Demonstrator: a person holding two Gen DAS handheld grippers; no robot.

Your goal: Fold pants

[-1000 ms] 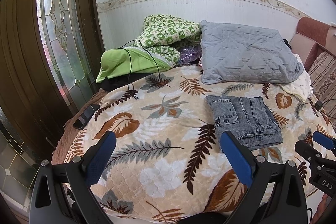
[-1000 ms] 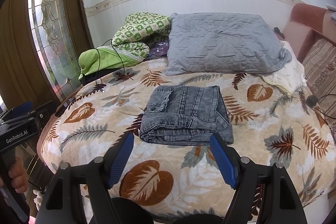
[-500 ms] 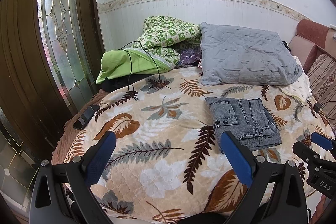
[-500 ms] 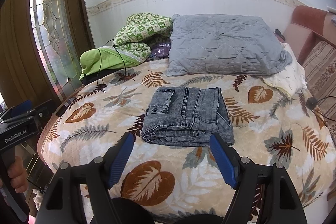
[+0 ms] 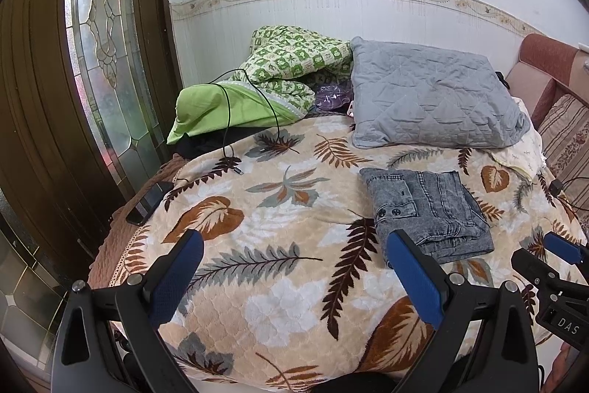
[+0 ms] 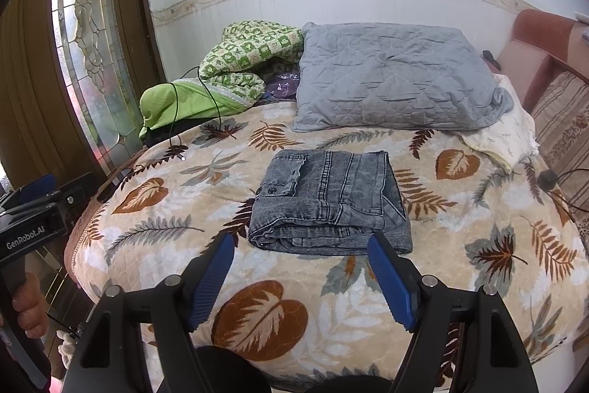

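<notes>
Though folded, pants (image 6: 327, 201) beyond parted fingers (image 6: 390, 282).

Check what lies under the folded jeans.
The folded jeans rest directly on the leaf-print blanket. Whatever lies beneath their own folded layers is covered. Both grippers hang open, apart from them.

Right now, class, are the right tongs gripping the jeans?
No: the right tongs stand open and empty, short of the folded jeans on the bed.
</notes>
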